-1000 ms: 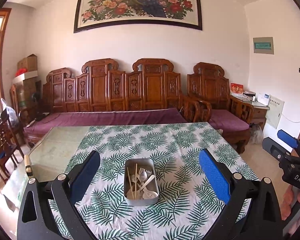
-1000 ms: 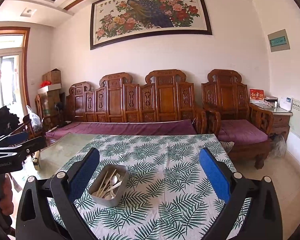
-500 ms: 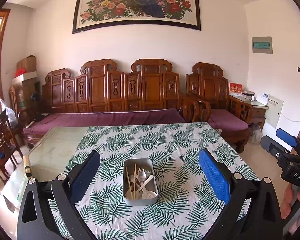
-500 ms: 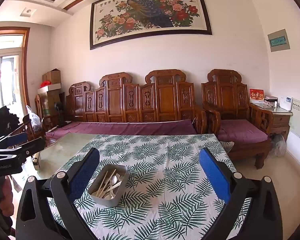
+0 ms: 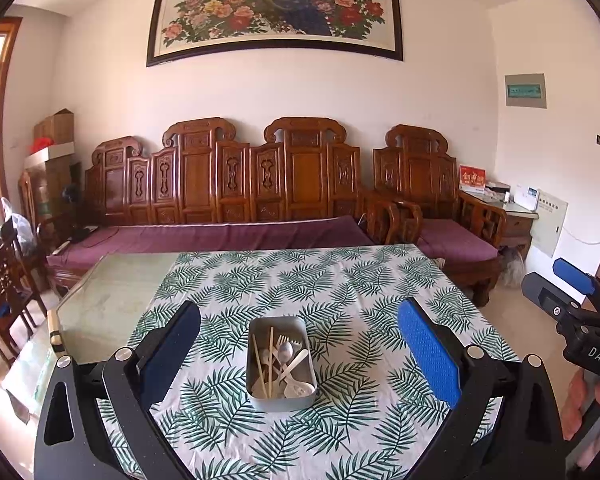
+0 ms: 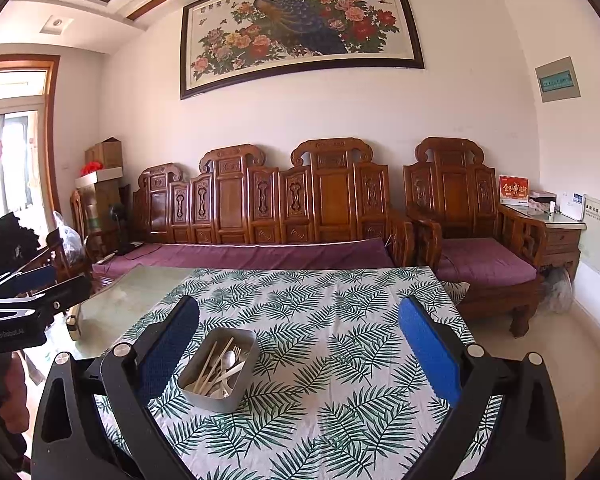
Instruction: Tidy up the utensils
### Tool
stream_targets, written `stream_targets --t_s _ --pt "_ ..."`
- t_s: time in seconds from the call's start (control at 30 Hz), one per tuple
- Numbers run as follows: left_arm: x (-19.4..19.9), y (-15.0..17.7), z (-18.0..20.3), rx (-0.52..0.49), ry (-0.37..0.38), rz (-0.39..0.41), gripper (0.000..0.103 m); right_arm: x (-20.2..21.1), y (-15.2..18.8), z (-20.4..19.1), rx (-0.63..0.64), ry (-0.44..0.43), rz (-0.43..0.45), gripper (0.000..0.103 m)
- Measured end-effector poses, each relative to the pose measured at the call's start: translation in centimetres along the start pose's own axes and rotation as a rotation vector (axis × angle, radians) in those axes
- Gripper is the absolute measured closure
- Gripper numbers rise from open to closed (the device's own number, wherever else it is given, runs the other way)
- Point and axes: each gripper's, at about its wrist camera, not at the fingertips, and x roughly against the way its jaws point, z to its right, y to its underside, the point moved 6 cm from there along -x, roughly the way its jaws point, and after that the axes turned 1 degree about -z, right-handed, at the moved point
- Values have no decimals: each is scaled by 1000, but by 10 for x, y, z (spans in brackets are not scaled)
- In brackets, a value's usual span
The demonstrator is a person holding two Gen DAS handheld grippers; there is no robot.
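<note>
on the left, a bare glass stretch of the tabletop (image 5: 112, 304) is showing beside the palm-leaf tablecloth (image 5: 340, 280) that is covering the rest. the left gripper (image 5: 298, 354) is hovering above the near edge with its jaws standing wide, holding nothing. between its blue pads, the grey metal tin (image 5: 281, 362) is sitting on the cloth, well apart from both fingers. inside the tin, wooden chopsticks (image 5: 265, 356) are lying along its left side, with a metal spoon (image 5: 286, 350), a pale fork (image 5: 296, 342) and white plastic pieces piled to their right.

in the right wrist view, the tin (image 6: 220, 368) is lying toward the left, just beside the left finger of the right gripper (image 6: 298, 354), whose jaws are also spreading wide and gripping nothing. the utensils are leaning in a heap inside it. at the far right of the left wrist view, the right gripper (image 5: 560, 292) is floating off the tabletop's edge.
</note>
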Motion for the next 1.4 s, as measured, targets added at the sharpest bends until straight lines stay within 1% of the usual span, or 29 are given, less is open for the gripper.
stream_targets --t_s 1.4 --pt "1 1 5 4 11 2 8 -1 5 2 -6 4 -1 3"
